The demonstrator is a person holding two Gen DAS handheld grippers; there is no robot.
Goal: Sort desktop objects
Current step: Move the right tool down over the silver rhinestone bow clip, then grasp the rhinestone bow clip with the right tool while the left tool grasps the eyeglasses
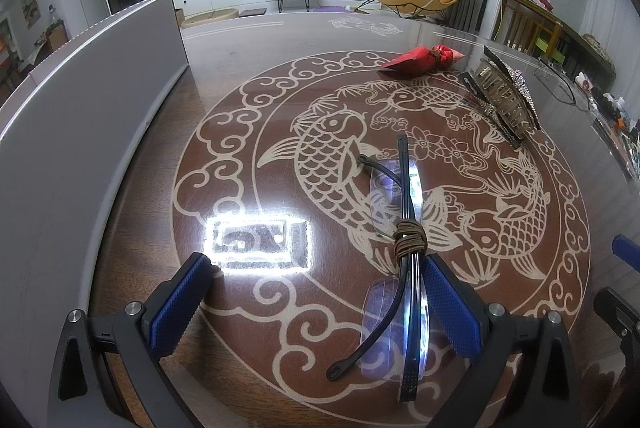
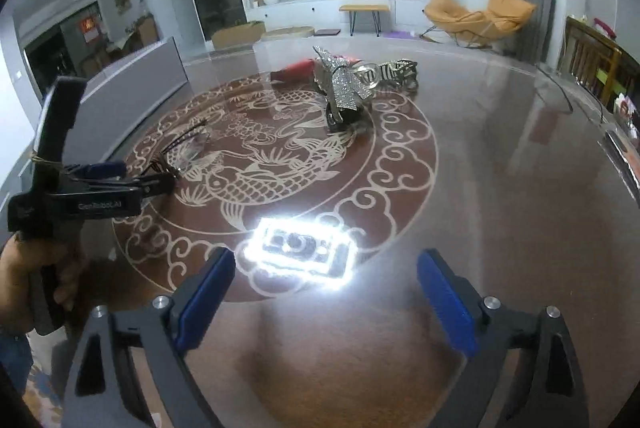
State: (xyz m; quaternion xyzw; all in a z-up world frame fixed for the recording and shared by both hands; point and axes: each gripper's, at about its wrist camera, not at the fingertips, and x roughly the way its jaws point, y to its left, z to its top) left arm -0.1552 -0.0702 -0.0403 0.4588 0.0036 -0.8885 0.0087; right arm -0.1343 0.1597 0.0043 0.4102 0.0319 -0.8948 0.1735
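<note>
Folded black-framed glasses (image 1: 406,188), with a brown cord (image 1: 409,238) wound round the middle, lie on the koi-patterned table top (image 1: 248,156). My left gripper (image 1: 316,304) is open around them, and they rest close against its right finger (image 1: 452,308). Further back are a red pouch (image 1: 424,58) and a rhinestone hair clip (image 1: 504,96). The right wrist view shows my right gripper (image 2: 326,296) open over bare table with nothing between its fingers. There, my left gripper (image 2: 160,176) is held by a hand (image 2: 36,268) at the left, by the glasses (image 2: 188,148).
A tall grey board (image 1: 80,108) walls off the table's left side. Behind the rhinestone clip (image 2: 344,88) sit a zebra-striped clip (image 2: 398,70) and the red pouch (image 2: 296,70). Small clutter lines the table's right edge (image 1: 616,116). A lamp glare (image 2: 304,244) reflects off the glass.
</note>
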